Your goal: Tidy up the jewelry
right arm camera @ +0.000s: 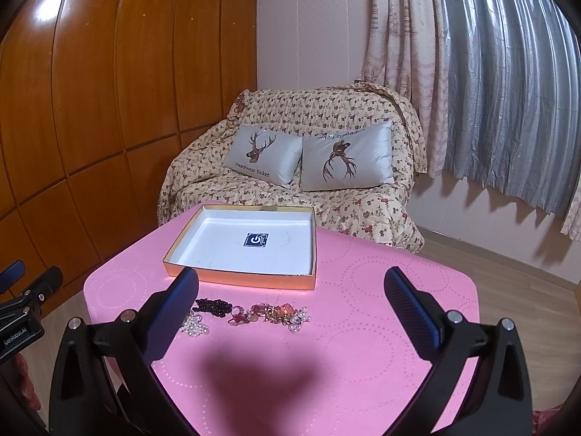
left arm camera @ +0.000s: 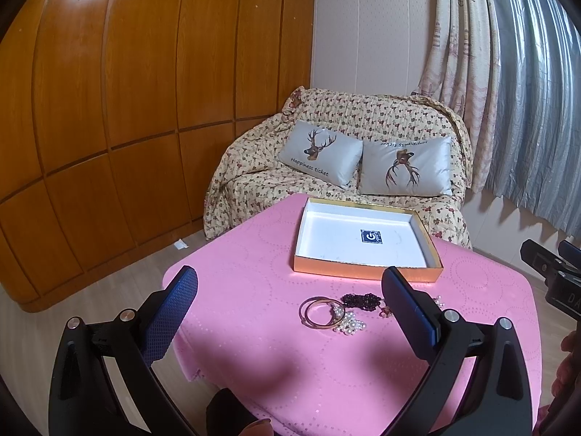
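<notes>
Left gripper (left arm camera: 290, 283) above near table edge, fingers spread wide, nothing between. Right gripper (right arm camera: 290, 283) likewise wide apart, empty. Pink table (right arm camera: 381, 345) carries shallow gold-sided box (right arm camera: 239, 278), white inside, blue sticker (right arm camera: 256, 239) on its floor. Jewelry in row just in front of box: gold bangles (left arm camera: 319, 314), pearl strand (left arm camera: 349, 323) touching bangles, dark bead bracelet (right arm camera: 214, 306), red-gold tangle (right arm camera: 270, 313). Floral-covered sofa (right arm camera: 290, 196) with two deer cushions beyond table.
</notes>
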{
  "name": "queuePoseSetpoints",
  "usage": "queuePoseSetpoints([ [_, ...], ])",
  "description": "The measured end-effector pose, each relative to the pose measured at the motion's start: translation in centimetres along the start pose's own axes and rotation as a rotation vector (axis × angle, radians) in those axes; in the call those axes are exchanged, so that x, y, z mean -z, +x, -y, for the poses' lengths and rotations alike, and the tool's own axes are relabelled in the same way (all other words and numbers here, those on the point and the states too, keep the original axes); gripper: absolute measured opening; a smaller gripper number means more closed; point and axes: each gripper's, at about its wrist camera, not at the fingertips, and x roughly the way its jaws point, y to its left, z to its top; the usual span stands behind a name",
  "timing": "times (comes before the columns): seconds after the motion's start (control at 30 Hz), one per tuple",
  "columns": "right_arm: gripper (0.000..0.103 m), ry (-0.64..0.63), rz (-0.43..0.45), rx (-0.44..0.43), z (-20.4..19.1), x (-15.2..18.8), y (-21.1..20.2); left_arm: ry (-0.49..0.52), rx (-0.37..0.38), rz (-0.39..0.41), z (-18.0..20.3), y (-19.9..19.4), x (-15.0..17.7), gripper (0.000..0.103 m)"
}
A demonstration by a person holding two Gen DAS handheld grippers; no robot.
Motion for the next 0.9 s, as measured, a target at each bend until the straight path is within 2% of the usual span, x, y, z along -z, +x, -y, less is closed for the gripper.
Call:
queuePoseSetpoints([
  [0.73, 0.000, 0.002, -0.004, 0.000, -0.2, 0.1, 0.8, -0.001, 0.001, -0.015, 0.2, 0.6, 0.4, 0.098],
  [0.83, 0.000, 0.017, -0.006, -0.011, 0.2, 0.5, 1.2, -0.008, 0.015, -0.022, 0.0, 1.1, 0.7, 0.098],
  [0.9, 0.000, 0.009, -0.010, 0.011, 0.2, 1.0, 1.7, -0.008, 0.030, -0.029, -0.1, 1.6, 1.0, 0.098],
])
